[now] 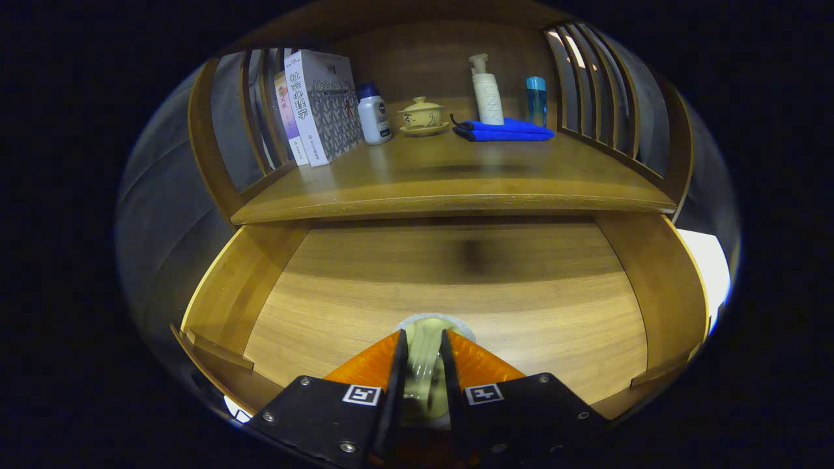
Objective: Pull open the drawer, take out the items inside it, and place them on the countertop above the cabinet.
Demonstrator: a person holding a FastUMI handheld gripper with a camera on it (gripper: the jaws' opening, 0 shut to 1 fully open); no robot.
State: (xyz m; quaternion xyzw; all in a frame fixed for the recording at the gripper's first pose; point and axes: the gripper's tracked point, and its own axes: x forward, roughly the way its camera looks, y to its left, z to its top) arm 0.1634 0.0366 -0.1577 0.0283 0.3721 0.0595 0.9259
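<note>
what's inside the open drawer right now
The drawer holds one pale, translucent item, with the gripper shut on it. The wooden floor around it is bare. The drawer's back, under the countertop, is in shadow; the item's lower part is hidden by the fingers.

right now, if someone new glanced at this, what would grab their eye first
First, the gripper, its fingers closed on a pale cream item over the pulled-open drawer, whose wooden floor lies bare beyond them. Next, up on the countertop, the bright blue folded cloth stands out, with a cream pump bottle and a blue bottle just behind it, and books standing at the far left.
</note>
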